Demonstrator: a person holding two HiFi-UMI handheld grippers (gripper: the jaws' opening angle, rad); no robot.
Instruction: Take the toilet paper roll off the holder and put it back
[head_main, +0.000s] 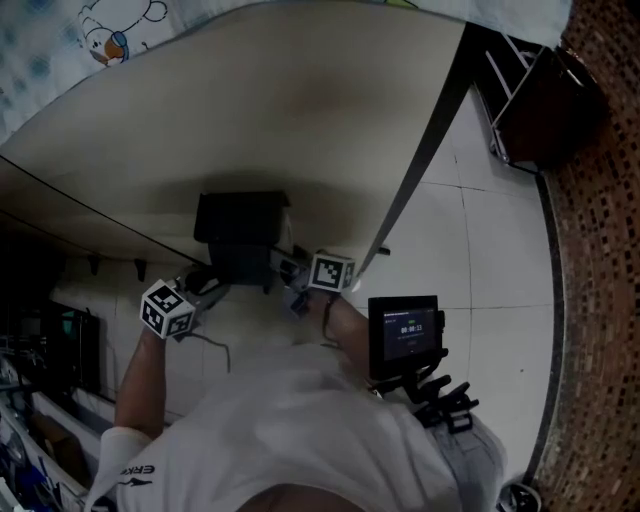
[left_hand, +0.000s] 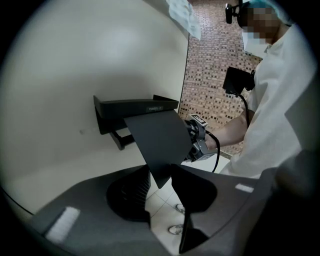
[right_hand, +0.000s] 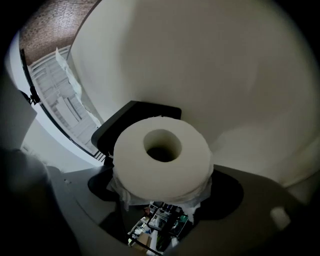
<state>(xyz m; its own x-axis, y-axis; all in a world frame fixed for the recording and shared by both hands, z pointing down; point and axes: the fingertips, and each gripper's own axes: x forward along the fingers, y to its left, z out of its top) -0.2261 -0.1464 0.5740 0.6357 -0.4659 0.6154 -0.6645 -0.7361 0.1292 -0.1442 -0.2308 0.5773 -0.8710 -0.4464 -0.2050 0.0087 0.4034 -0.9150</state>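
The black holder (head_main: 240, 235) is fixed to the pale wall and has a flat shelf on top (left_hand: 135, 106). Its black cover flap (left_hand: 159, 140) is tilted up, and its lower corner sits pinched between the jaws of my left gripper (left_hand: 161, 186). The white toilet paper roll (right_hand: 161, 159) is off the holder, its open core facing the camera. My right gripper (right_hand: 161, 202) is shut on it, just in front of the holder (right_hand: 131, 116). In the head view both marker cubes sit just below the holder, left gripper (head_main: 205, 288) and right gripper (head_main: 295, 292). The roll is hidden there.
A small lit display on a black mount (head_main: 405, 330) hangs at the person's right side. White floor tiles (head_main: 480, 240) run to a brick-patterned wall (left_hand: 210, 75). A dark rack (head_main: 540, 100) stands at the far right. Cluttered shelving (head_main: 40, 400) fills the lower left.
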